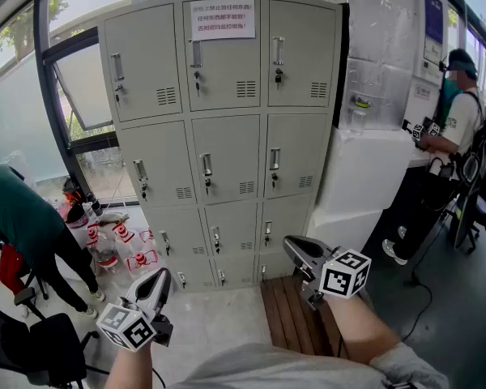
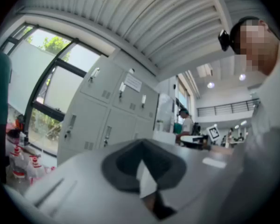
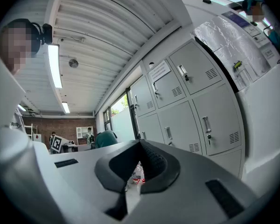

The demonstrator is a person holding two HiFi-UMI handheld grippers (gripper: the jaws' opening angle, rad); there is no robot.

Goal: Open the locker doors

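Locker (image 1: 227, 136) stands ahead, long axis vertical, door fronts facing person, all doors shut. Left gripper (image 1: 160, 278) and right gripper (image 1: 292, 245) low, clear of doors. Both jaw pairs pressed together, empty.

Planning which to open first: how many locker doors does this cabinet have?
12 locker doors: four rows of three, from top row to floor-level bottom row, all shut. None appears hidden.

This is an office-like work hall, with grey steel lockers (image 1: 223, 136) ahead of the right gripper (image 1: 296, 248) and tall windows (image 1: 81, 87) left of the left gripper (image 1: 158, 284).
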